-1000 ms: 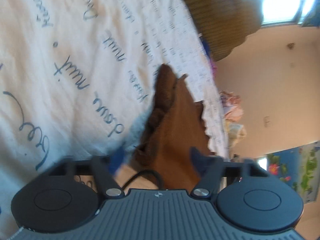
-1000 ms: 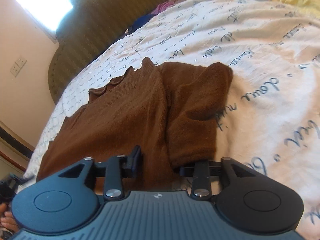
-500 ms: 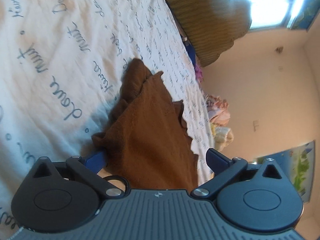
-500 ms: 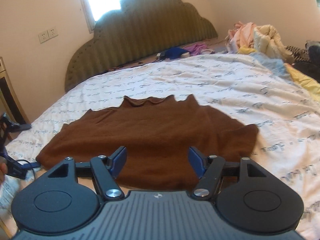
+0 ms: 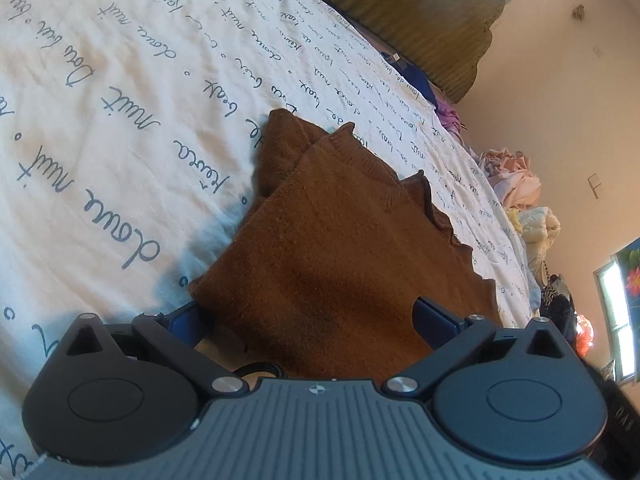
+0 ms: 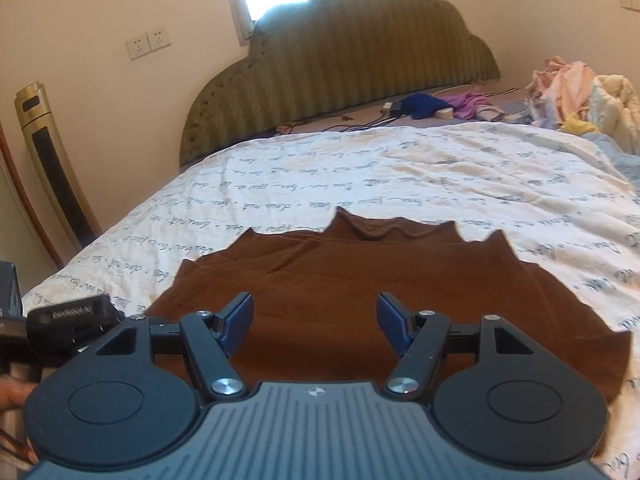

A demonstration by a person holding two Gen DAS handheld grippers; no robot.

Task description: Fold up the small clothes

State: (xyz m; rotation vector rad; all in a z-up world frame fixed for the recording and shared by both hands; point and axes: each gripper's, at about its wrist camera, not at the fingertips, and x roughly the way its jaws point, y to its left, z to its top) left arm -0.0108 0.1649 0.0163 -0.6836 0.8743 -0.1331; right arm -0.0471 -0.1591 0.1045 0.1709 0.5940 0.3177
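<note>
A brown knitted sweater (image 6: 360,280) with a wavy hem lies folded flat on the white bedspread (image 6: 400,176) printed with blue script. My right gripper (image 6: 315,304) hovers over the sweater's near edge. Its jaws are opening, and no cloth is pinched between the blue pads (image 6: 240,320). In the left wrist view the sweater (image 5: 340,248) runs away from me at a slant. My left gripper (image 5: 306,312) is open wide at its near end, with the pads (image 5: 432,316) off the cloth.
A green padded headboard (image 6: 340,60) closes the far end of the bed. Blue and purple garments (image 6: 432,106) lie below it, and a pile of pale clothes (image 6: 580,96) sits at the far right. A gold tower appliance (image 6: 48,160) stands left of the bed. A hand (image 6: 12,394) shows at the left edge.
Both grippers have pulled back from the sweater and widened. The right one let go of the fold, rose and rolled level. The sweater now lies flatter.
</note>
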